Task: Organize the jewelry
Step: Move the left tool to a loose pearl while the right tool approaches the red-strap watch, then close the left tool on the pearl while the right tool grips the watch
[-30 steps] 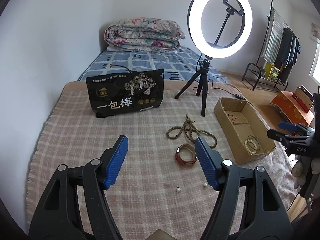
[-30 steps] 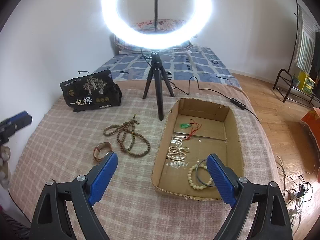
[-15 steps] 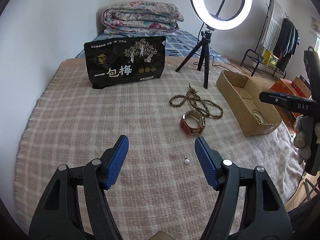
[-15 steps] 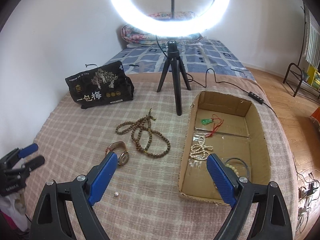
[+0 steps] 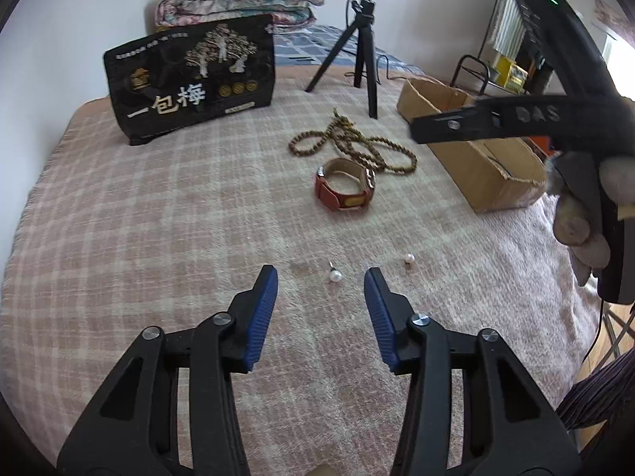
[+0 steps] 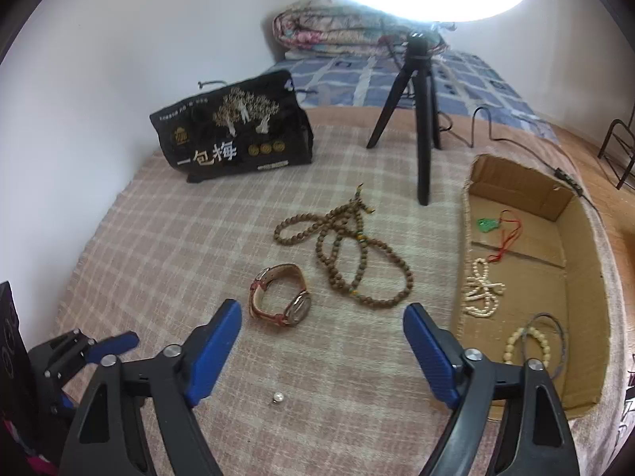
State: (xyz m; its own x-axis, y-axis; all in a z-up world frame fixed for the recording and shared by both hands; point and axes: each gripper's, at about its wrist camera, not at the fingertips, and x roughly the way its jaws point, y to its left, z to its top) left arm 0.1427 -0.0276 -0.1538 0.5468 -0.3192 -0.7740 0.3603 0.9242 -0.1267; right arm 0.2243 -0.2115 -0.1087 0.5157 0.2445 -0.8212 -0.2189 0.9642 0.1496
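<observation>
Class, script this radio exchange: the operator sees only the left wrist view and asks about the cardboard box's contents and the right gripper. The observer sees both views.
Operator: I see only the outer wall of the cardboard box. Is anything inside?
Observer: Yes, a green pendant on a red cord lies toward its far end.
Operator: Anything else in there?
Observer: A white bead strand lies in the middle, close to the wall facing the watch.
Operator: Is the right gripper open?
Observer: The right gripper is open wide and holds nothing.
</observation>
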